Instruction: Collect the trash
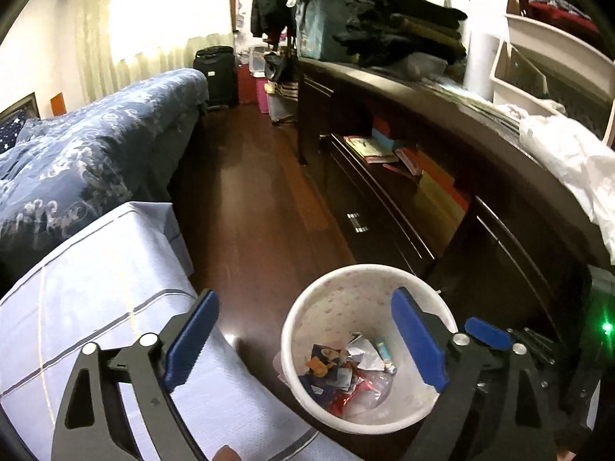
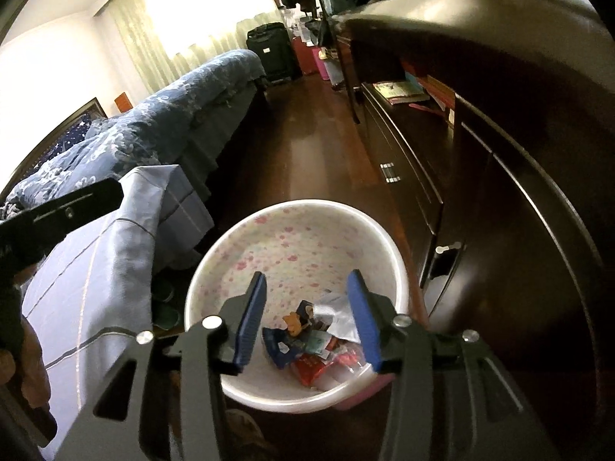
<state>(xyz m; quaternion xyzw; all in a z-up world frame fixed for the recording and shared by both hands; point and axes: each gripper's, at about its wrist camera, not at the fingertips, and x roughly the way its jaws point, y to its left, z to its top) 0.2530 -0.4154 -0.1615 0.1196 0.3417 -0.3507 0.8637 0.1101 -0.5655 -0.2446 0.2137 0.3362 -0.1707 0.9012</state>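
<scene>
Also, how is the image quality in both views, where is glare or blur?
Left wrist view: the curtained window is blown out, the dresser top is smeared by motion blur, and the bin is fairly sharp. Right wrist view: the window glares too, the dark cabinet at right is underexposed and blurred, and fisheye distortion bends its edges.

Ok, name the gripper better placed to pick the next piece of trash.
Left, probably. The left gripper hangs open beside the bin, while the right gripper sits open directly over the wrappers.
</scene>
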